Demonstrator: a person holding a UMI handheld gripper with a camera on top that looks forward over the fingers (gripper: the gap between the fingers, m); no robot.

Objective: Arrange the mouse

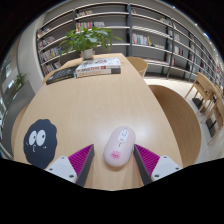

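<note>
A white and pink computer mouse (117, 143) lies on the round wooden table (95, 100), between my two fingers. My gripper (114, 162) is open. The magenta pad of the left finger (72, 163) and that of the right finger (152, 160) stand at either side of the mouse with a gap on each side. A black round mouse mat with cartoon eyes (39, 140) lies on the table to the left of the left finger.
A stack of books (97, 68) and a potted green plant (87, 40) stand at the table's far edge. Bookshelves (150, 30) line the back wall. A second wooden table (180, 115) is to the right, with chairs beyond it.
</note>
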